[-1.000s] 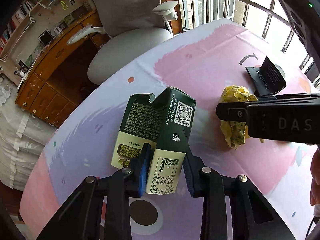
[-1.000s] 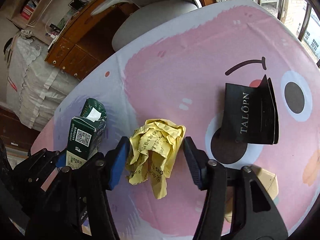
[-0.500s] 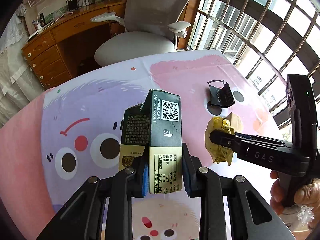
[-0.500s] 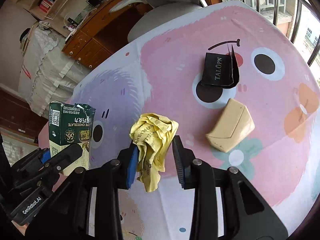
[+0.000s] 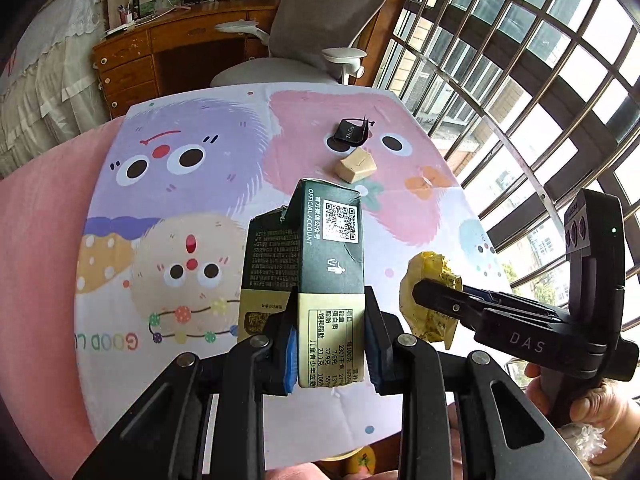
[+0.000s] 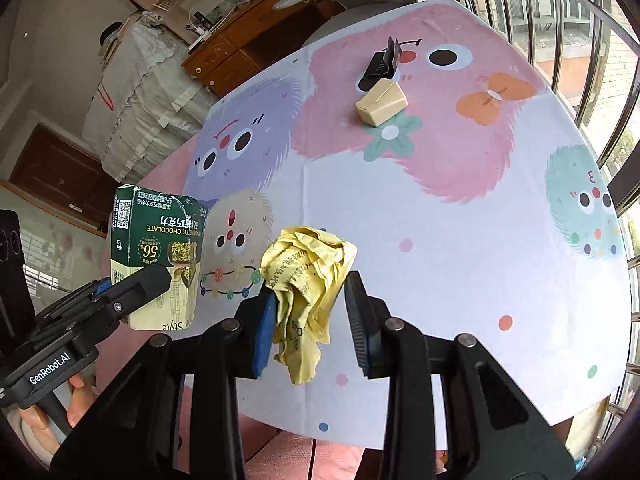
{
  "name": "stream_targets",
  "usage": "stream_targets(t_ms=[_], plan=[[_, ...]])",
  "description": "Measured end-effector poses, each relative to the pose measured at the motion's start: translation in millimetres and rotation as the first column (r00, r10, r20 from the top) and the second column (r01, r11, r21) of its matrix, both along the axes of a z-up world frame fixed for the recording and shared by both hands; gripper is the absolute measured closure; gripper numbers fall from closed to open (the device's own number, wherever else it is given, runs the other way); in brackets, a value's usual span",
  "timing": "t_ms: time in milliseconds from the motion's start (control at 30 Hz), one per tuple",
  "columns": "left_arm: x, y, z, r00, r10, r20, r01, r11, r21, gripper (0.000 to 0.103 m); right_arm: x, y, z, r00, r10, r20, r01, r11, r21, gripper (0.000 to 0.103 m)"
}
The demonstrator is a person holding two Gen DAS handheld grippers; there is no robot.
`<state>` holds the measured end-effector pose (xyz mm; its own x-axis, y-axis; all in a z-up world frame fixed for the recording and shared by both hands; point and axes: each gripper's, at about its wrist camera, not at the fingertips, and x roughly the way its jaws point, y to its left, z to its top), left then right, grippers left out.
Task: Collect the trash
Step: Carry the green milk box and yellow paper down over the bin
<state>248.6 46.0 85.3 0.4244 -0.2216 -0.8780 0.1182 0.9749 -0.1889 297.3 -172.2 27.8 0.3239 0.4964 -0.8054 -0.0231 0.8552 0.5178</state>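
My left gripper [image 5: 330, 344] is shut on a dark green chocolate carton [image 5: 324, 264] and holds it upright, well above the table; the same carton [image 6: 158, 252] shows at the left of the right wrist view. My right gripper [image 6: 310, 320] is shut on a crumpled yellow paper wad [image 6: 310, 268], also lifted; that wad [image 5: 430, 304] appears to the right of the carton. On the cartoon tablecloth [image 5: 192, 152] far ahead lie a beige box [image 5: 356, 166] and a black folded packet [image 5: 352, 134].
The table is round, its near edge [image 6: 400, 440] just below my grippers. A grey office chair [image 5: 312, 40] and wooden desk [image 5: 168, 48] stand behind it. Barred windows [image 5: 520, 60] run along the right. A person's hand [image 5: 576, 408] holds the right gripper.
Both grippers rose and drew back from the table, carrying the carton and the yellow wad. The right gripper closed onto the wad, which had lain between open fingers a second ago.
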Motion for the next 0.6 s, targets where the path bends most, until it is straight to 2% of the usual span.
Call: stream_targets(t_ms=[167,333,467,600], plan=[[-96,-43,0,0.999,0.036,-0.019,-0.036,0.999,-0.011,0.077,-80,-32,23,0.998,0.065,0.014,-0.065,0.998,-0.003,0.074],[-175,-81,-11,0.998,0.031,-0.058,-0.03,1.0,0.009,0.077,-149,-53,22,0.991,0.13,-0.012,-0.13,0.991,-0.022,0.074],[-219,-104,-24,0.995,0.001,-0.096,0.002,0.999,0.037,0.077,-197,-61,10,0.987,0.151,-0.048,-0.153,0.988,-0.032,0.074],[-242,-113,-43,0.989,-0.026,-0.148,0.032,0.999,0.041,0.077,-232,-66,-7,0.985,0.15,-0.086,-0.154,0.987,-0.043,0.074]])
